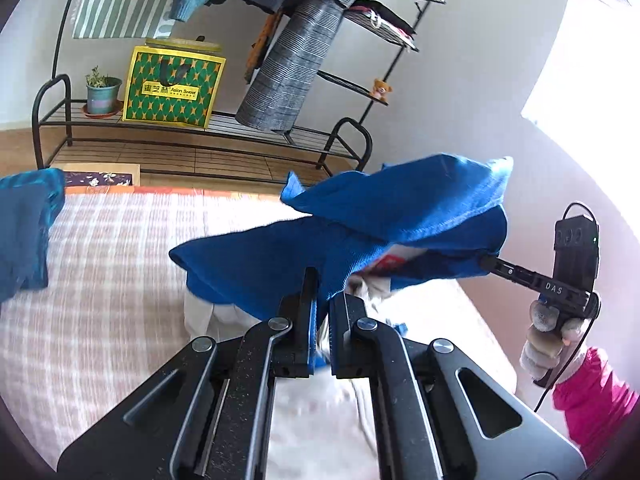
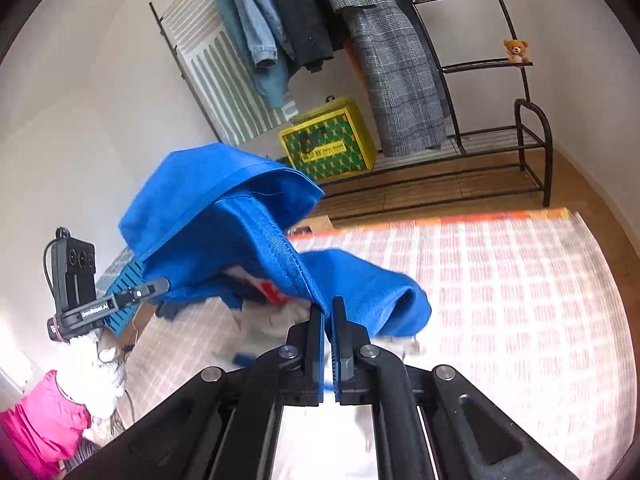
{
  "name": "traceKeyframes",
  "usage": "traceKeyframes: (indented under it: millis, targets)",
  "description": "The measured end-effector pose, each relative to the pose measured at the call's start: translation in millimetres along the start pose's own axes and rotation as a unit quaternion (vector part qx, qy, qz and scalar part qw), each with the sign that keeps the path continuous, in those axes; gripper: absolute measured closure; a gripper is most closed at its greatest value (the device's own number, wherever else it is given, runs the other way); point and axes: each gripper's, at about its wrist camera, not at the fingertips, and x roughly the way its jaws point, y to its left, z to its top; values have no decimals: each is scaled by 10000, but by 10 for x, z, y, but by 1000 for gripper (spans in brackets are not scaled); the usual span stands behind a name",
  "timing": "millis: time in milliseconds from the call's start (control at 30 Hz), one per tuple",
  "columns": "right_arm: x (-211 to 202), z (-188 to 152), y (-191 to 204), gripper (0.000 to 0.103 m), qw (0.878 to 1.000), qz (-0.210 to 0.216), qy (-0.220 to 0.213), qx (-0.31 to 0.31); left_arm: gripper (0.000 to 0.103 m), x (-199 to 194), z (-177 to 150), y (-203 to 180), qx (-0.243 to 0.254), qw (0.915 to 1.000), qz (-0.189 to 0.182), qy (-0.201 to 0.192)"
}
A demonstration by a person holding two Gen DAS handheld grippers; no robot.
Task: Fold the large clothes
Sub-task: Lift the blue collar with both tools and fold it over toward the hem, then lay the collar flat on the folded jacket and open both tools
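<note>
Blue garment (image 1: 400, 216) pinched between both claws

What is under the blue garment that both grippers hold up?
Under the blue garment, white cloth with a red patch shows, lying on the checked bed cover. The garment hides the rest of this cloth.

The right claw (image 2: 328, 312) pinches a blue garment (image 2: 224, 216) above the checked bed (image 2: 500, 288); the left claw (image 2: 162, 283) grips its far edge.

tool (image 1: 324, 292): black, silver screws | glove (image 1: 544, 344): grey knit | sleeve (image 1: 592, 400): pink
</note>
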Motion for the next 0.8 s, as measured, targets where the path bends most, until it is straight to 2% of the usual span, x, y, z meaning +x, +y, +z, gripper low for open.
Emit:
traceKeyframes:
  millis: [167,233,400,500,600,633,667,700,733,767,800]
  targets:
    - [-263,-766,9,103,9995,58,156,280,101,-215,-682,-87,-54,9997,36,217]
    - [-289,-1038,5,103,9992,-53,278,298,101,-260,-963,-91,-152,9992,56,363]
    - [-327,-1539,-32,103,9977,-268,566,259,101,-239,-1580,-78,-151,9964,292,787]
    - [-348,-1723,-36,103,9960,-501,740,88,101,-228,-1784,-53,-289,9941,378,974]
    - [-481,-1844,-13,100,9946,-618,833,-77,98,-325,-1830,-49,-428,9940,257,972]
    - [-554,-1854,-31,97,9945,-658,811,-26,95,-378,-1829,-48,-483,9937,242,984]
    - [-628,-1855,-62,84,9951,-641,754,87,90,-439,-1831,-40,-574,9934,195,975]
    - [-718,-1849,-97,79,9961,-547,648,233,88,-497,-1829,-28,-658,9932,123,951]
    - [-793,-1837,-132,68,9969,-418,543,389,79,-520,-1818,8,-722,9928,59,950]
    - [-846,-1833,-161,62,9971,-279,467,533,71,-558,-1817,18,-756,9926,-10,955]
    - [-875,-1826,-188,60,9969,-179,411,643,69,-593,-1814,31,-759,9926,-22,945]
